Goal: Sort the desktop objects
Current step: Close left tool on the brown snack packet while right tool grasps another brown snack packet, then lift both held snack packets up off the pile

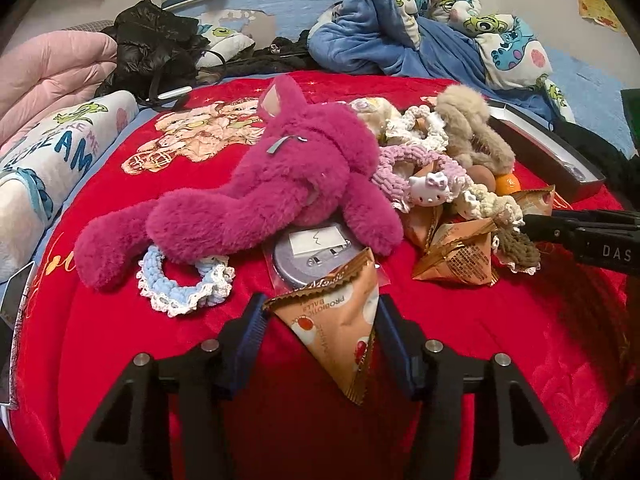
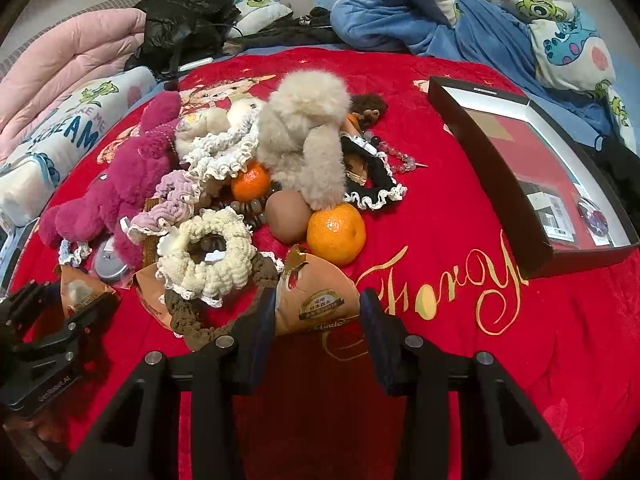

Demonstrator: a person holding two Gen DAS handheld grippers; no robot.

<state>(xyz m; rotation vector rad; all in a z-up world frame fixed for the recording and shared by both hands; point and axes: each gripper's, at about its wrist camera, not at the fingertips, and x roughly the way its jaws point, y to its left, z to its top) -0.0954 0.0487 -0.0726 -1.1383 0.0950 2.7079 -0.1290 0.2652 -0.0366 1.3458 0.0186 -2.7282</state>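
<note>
At 12 o'clock from both your hands, on the red blanket (image 2: 460,280), the pile (image 2: 248,184) is almost untouched, so I judge the sort to be near its start. Your left hand-held gripper (image 1: 320,320) is about half closed, with its pads pressed on a triangular snack packet (image 1: 336,320), which looks raised off the blanket. Your right hand-held gripper (image 2: 318,312) stands narrower, with a second packet (image 2: 316,296) between its fingers; the pads seem to touch its sides, though I cannot tell how firm that hold is.

Only the black box (image 2: 532,184), at 2 o'clock in the right view, looks like a place for sorted things. It holds a few small items that are too small to name; whether they belong to the sort I cannot say.

Left in the heap, mostly touching or overlapping:
- the pink plush (image 1: 256,184) at 11 o'clock in the left view, lying over a round tin (image 1: 312,256);
- the beige plush (image 2: 304,136) at 12 o'clock in the right view;
- two oranges (image 2: 336,232) and a brown egg (image 2: 288,216) just beside them;
- several scrunchies, among them the cream one (image 2: 208,256) and the blue one (image 1: 180,284);
- more packets (image 1: 460,256) and bead strings.

Nothing shows distinct groups yet, so nearly all the sorting remains.
</note>
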